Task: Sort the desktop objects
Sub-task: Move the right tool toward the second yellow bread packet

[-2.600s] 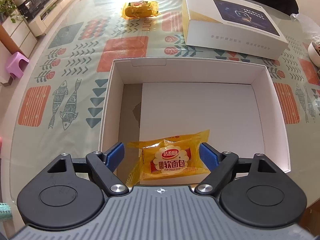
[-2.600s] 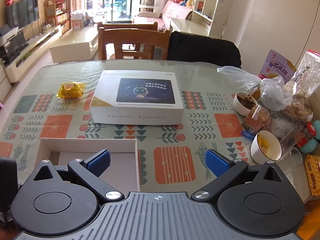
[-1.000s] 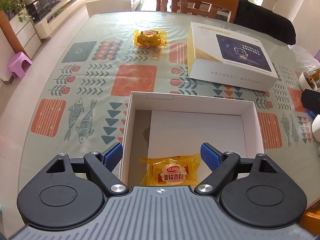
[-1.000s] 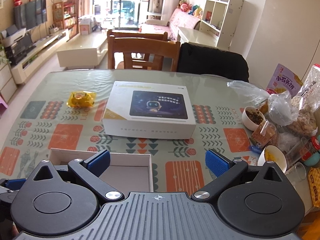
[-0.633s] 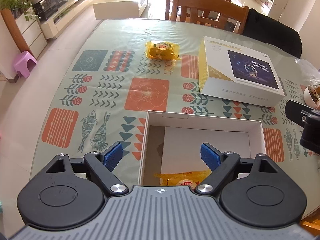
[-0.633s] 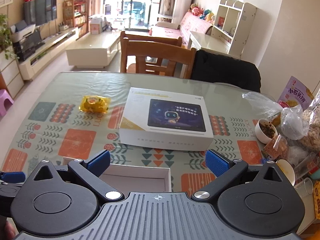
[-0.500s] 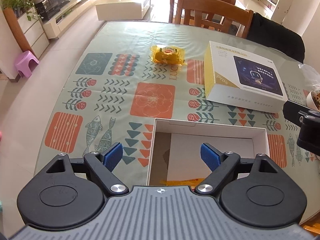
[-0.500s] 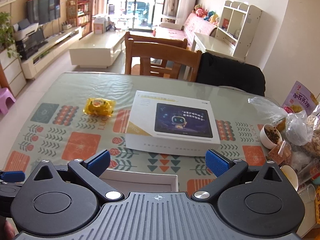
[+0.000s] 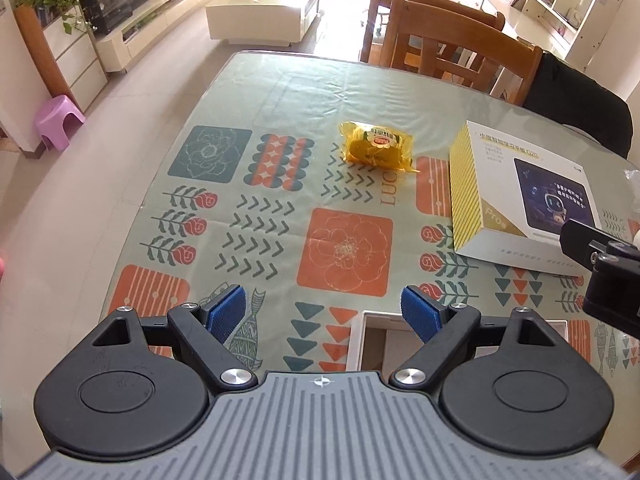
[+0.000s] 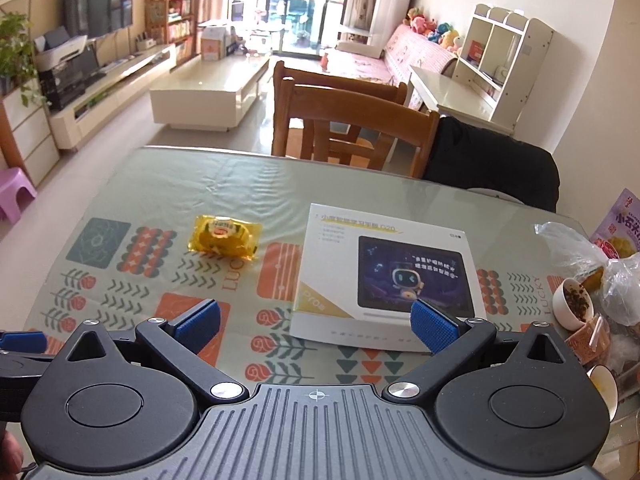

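A yellow bread packet (image 9: pixel 376 147) lies on the patterned tablecloth at the far side, also in the right wrist view as the bread packet (image 10: pixel 224 237). My left gripper (image 9: pixel 324 312) is open and empty, well short of that packet. Only the far left corner of the open white box (image 9: pixel 362 326) shows, low between the left fingers; its contents are hidden. My right gripper (image 10: pixel 314 326) is open and empty above the table, and part of it (image 9: pixel 600 268) shows at the right edge of the left wrist view.
A closed white-and-yellow product box (image 9: pixel 520 196), (image 10: pixel 384 276) lies right of the packet. Bowls (image 10: pixel 572 304) and plastic bags of food (image 10: pixel 612 276) crowd the table's right edge. Wooden chairs (image 10: pixel 352 128) stand behind the far edge. The table's left edge drops to the floor.
Both grippers have pulled back and tilted up. The white box with the released bread packet has slid almost out of view beneath the left gripper, and the far packet now sits nearer the centre.
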`<state>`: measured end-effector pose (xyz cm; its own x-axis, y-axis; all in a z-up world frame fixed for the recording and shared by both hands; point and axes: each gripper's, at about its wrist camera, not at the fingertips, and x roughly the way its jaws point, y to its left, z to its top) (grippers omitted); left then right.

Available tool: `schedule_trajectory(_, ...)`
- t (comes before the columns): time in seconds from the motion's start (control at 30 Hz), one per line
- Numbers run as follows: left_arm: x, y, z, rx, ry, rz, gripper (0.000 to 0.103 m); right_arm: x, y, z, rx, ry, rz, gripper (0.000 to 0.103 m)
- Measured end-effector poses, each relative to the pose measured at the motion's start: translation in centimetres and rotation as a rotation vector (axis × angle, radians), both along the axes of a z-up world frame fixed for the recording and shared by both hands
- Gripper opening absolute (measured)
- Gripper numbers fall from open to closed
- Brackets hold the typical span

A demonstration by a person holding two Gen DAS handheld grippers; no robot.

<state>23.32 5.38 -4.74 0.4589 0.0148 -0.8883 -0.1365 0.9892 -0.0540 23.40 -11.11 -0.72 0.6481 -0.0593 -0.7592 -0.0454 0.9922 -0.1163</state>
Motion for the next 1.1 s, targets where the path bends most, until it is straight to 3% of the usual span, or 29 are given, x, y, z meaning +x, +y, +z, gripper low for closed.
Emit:
schedule_trajectory(0.83, 11.3, 4.5, -4.0, 0.026, 0.063, -0.03, 0.103, 13.1, 5.1, -5.8, 0.048, 0.099, -0.014, 0.103)
schedule_trajectory(1.1, 14.4, 5.7, -5.7, 0.027, 0.082, -0.017, 0.103, 16.7, 5.7, -8.2, 0.111, 0.15, -0.033, 0.103)
